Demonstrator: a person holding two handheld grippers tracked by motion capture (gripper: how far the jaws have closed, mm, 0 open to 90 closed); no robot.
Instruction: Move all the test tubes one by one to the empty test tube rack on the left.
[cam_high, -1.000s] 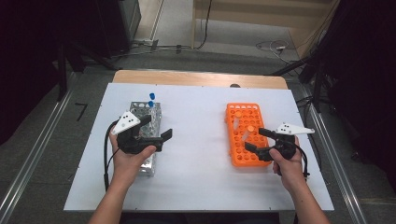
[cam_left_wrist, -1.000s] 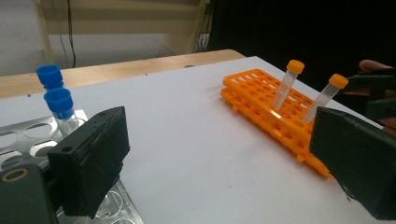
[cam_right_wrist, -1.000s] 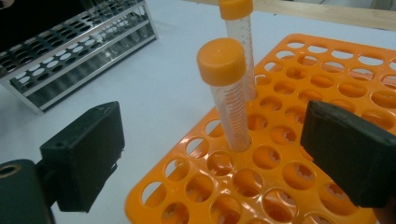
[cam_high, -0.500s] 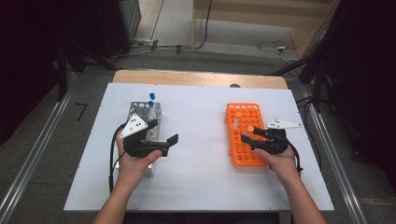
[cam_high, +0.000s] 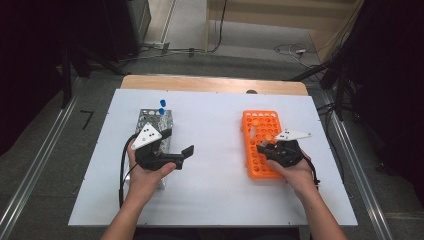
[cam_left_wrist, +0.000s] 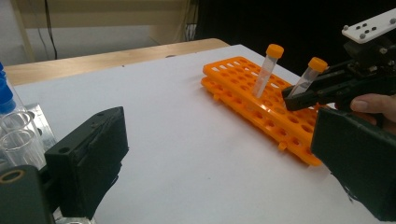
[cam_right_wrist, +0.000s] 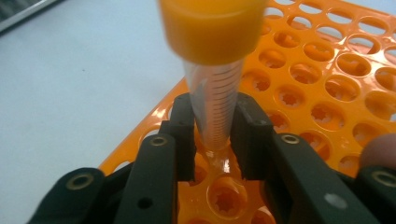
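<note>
White table (cam_high: 215, 200) spans frame centre. Orange rack (cam_high: 260, 125) at centre right; metal rack (cam_high: 150, 117) at centre left. Left gripper (cam_high: 175, 150), jaws apart, holds nothing. Right gripper (cam_right_wrist: 212, 140) has just closed on orange-capped tube (cam_right_wrist: 215, 93), standing in the orange rack; graduation marks visible, no legible writing.
</note>
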